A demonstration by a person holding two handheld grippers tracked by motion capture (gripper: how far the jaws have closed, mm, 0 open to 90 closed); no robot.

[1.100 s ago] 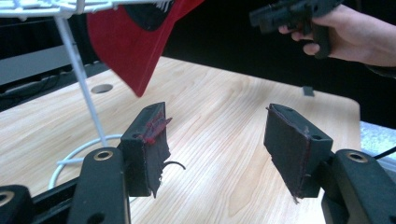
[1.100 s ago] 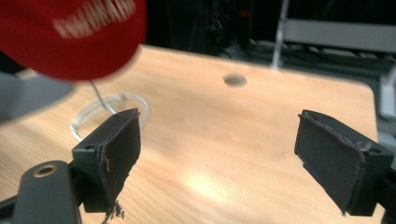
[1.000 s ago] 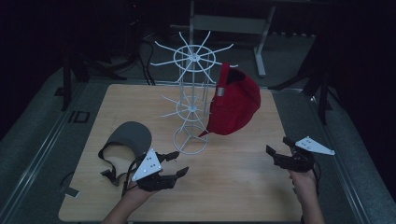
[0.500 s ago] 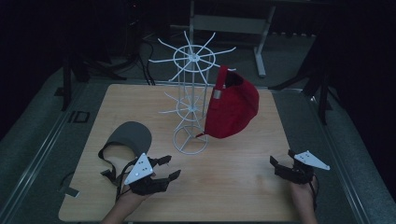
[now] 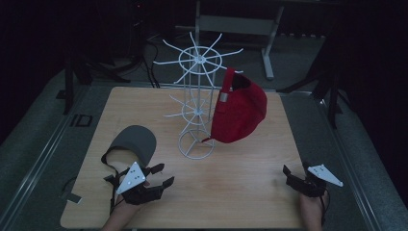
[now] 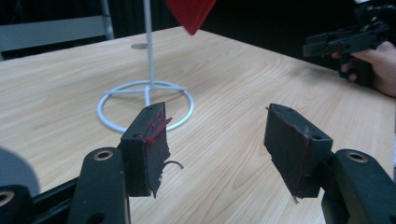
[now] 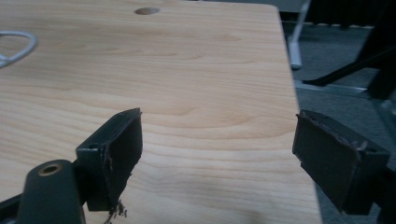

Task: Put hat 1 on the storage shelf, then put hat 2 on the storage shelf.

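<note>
the wooden table [image 5: 250, 192] carries a white wire hat rack [image 5: 196, 103] at its middle, with a red cap [image 5: 240, 110] hanging on the rack's right side and a grey cap [image 5: 134, 142] lying flat to the rack's front left. the left gripper [image 5: 161, 175], just in front of the grey cap, has its jaws spread wide and holds nothing. the right gripper [image 5: 294, 174], well off to the rack's front right by the table edge, is likewise spread wide over bare wood.

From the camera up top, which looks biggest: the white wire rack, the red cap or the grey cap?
As they look in the high view:
1. White wire rack, tallest and widest.
2. Red cap, hanging on the rack.
3. Grey cap, flat on the table and closer, so this ranking is unsure.
</note>
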